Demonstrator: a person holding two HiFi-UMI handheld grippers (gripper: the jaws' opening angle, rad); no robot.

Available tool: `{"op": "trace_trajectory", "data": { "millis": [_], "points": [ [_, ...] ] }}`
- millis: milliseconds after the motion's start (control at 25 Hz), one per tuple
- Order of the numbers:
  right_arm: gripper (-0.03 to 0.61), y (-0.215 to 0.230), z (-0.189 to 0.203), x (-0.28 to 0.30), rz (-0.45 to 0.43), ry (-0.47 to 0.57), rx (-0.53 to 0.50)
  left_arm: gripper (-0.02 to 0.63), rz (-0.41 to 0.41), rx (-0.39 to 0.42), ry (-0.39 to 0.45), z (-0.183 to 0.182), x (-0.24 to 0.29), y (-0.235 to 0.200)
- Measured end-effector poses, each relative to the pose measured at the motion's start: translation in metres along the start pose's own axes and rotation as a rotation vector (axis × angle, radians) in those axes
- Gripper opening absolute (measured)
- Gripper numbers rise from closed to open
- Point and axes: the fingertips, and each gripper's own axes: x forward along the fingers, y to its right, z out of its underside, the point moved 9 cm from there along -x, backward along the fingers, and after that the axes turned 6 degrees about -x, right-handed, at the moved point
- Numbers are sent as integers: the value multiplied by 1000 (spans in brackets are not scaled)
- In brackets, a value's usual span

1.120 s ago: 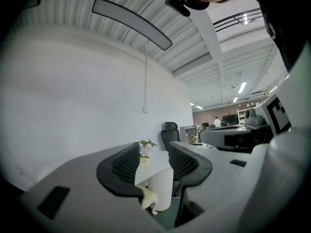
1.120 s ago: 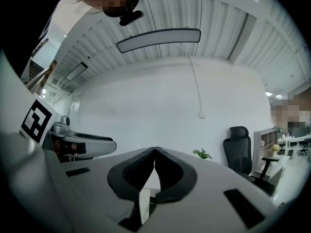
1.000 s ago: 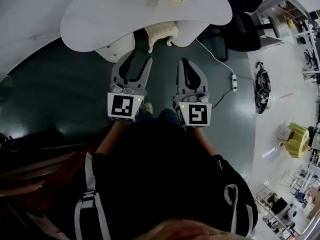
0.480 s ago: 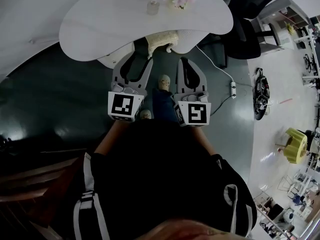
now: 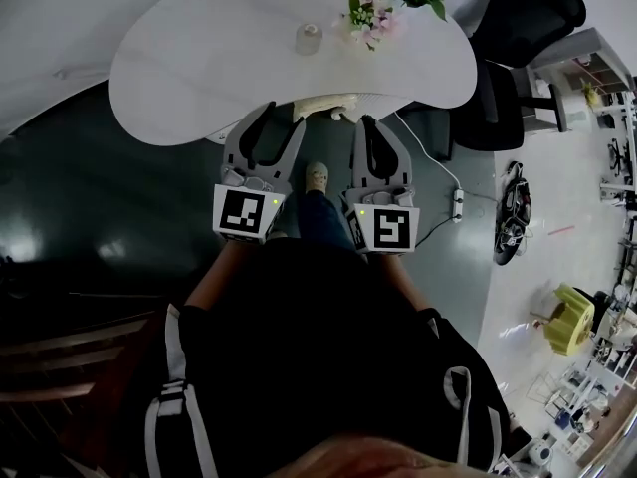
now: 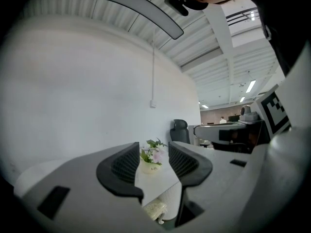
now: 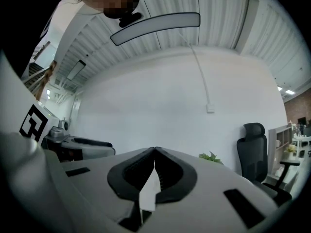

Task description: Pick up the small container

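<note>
The small container is a clear glass jar standing on the white oval table, just left of a pot of pink flowers. Both grippers are held level in front of me, short of the table's near edge. My left gripper is open with nothing between its jaws; in the left gripper view the flower pot shows far off through the gap, while the container itself is hidden. My right gripper is shut, its tips meeting, and it holds nothing.
A cream cushioned stool sits under the table's near edge. Black office chairs stand at the right, one showing in the right gripper view. A power strip with cable lies on the dark floor. A yellow object is far right.
The table and container have drawn nearer to the grippers as I walk toward them; my foot has stepped forward between the grippers. Both jaws stand as before.
</note>
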Motion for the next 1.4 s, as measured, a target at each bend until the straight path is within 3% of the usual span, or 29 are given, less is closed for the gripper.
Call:
{"op": "trace_trajectory", "data": {
  "millis": [280, 440, 560, 760, 920, 1400],
  "points": [
    [21, 36, 17, 58, -88, -56, -32, 181, -50, -2, 11, -4, 62, -19],
    [21, 61, 26, 91, -110, -20, -20, 183, -65, 10, 4, -4, 96, -25],
    [21, 77, 37, 111, -125, -77, -9, 186, -84, 13, -10, -2, 117, -31],
    [21, 95, 51, 141, -183, -45, 0, 186, -129, 21, -14, 3, 143, -40],
    [21, 102, 63, 150, -234, -83, -8, 186, -157, 19, -20, 7, 155, -46],
    [21, 93, 78, 172, -229, -149, 20, 186, -110, -22, -71, 21, 180, -66]
  ]
}}
